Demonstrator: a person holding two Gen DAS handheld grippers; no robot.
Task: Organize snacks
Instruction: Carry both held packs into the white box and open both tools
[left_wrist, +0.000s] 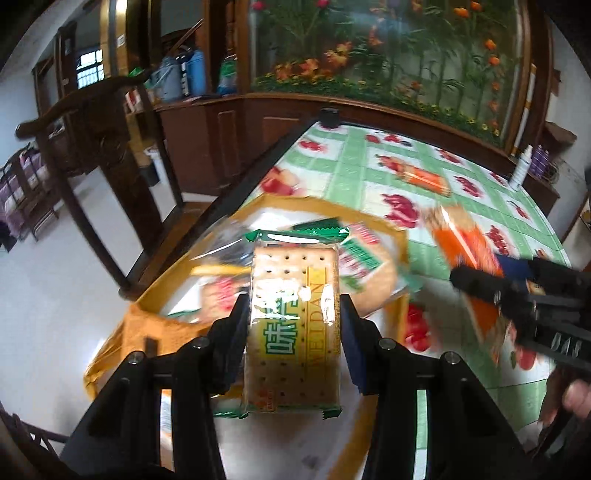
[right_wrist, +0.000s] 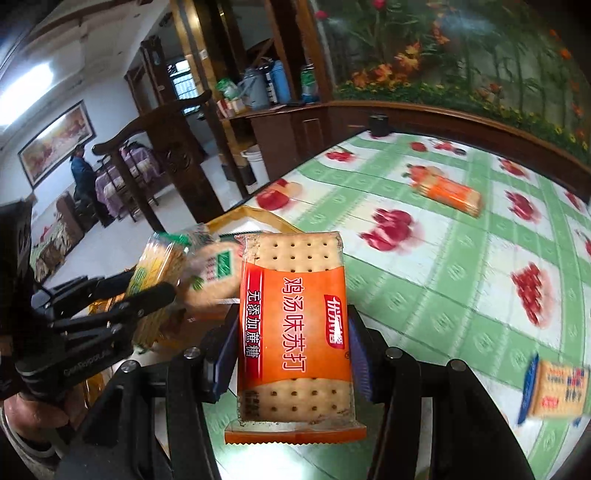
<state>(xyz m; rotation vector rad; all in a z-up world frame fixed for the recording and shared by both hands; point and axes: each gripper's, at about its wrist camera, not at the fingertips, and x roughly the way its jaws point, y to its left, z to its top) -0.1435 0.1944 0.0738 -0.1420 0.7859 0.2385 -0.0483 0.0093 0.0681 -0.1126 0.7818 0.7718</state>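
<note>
Left gripper (left_wrist: 293, 317) is clamped on a green-wrapped cracker pack (left_wrist: 293, 325), the pads pressing its two long sides so that the pack's long axis runs straight forward along the fingers, its far end pointing out over the yellow box (left_wrist: 144, 317). That box sits at the table's near-left corner on the green fruit-print tablecloth (right_wrist: 424, 258), and it already holds several packs, among them another green-labelled one (left_wrist: 360, 254) lying flat inside. From the left wrist view the held green pack hangs directly above the box opening, so this hand looks the nearer of the two to a drop. Right gripper (right_wrist: 291, 328) grips an orange-wrapped cracker pack (right_wrist: 293, 325) the same way, lengthwise between the fingers; the box lies ahead and to its left, with the left gripper between them, so a release from this side would probably need a leftward move once the other hand is out of the way. Farther out on the cloth lies another orange pack (right_wrist: 448, 192), well apart from the box, and a blue-edged pack (right_wrist: 554, 387) sits at the right, blurred; both seem yet to be collected.
</note>
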